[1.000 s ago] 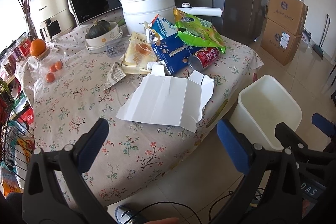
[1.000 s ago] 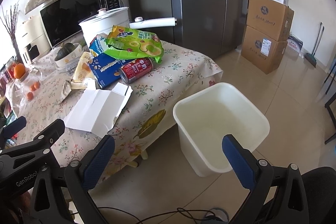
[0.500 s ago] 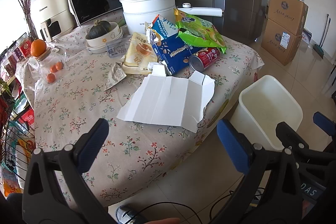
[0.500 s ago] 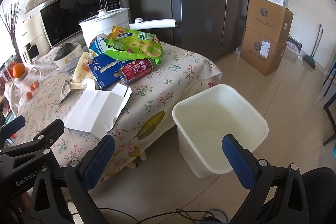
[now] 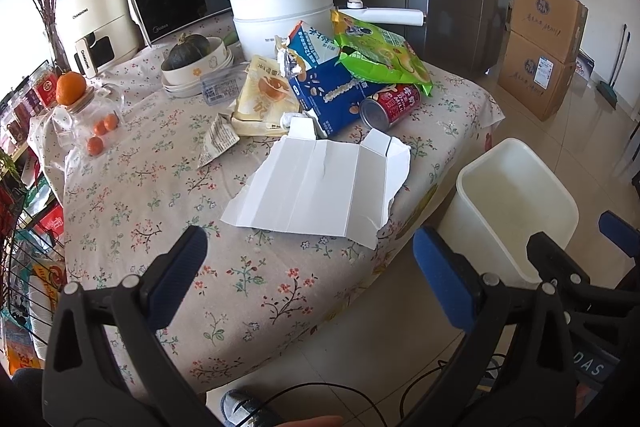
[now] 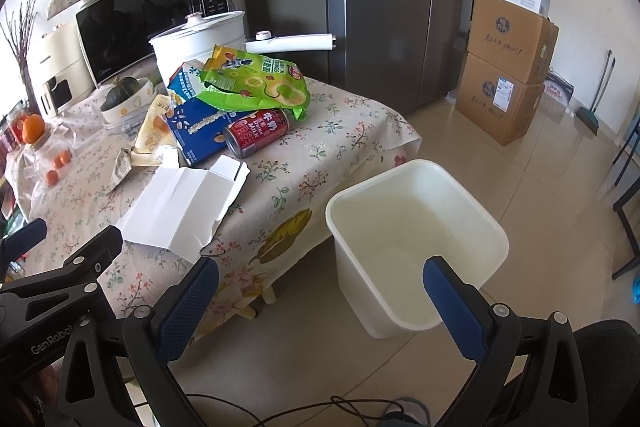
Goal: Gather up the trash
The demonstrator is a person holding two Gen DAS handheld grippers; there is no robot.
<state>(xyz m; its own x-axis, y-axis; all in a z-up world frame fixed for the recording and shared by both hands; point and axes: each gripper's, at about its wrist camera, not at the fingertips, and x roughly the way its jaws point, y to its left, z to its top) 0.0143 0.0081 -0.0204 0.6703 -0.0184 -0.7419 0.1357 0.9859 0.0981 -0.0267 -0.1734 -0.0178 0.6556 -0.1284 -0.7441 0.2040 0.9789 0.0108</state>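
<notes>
- While both grippers hang in the air before the worktop [image 5: 132,195], the left gripper [image 5: 306,261] has its jaws wide apart and holds nothing
- Also the right gripper [image 6: 320,283] has its jaws apart and empty; it is above the floor, near the white bin [image 6: 416,227]
- On the flowered cloth of the worktop lies a flattened white carton [image 5: 320,187], near the edge that faces the bin
- Behind it there is a pile of trash: a blue milk carton [image 5: 328,87], a green snack bag [image 5: 380,55] on top of it, a red can [image 5: 390,107] lying on its side, a yellow wrapper [image 5: 264,95] and a small torn wrapper [image 5: 218,141]
- The white bin stands on the floor just beside the worktop, and it looks empty inside
</notes>
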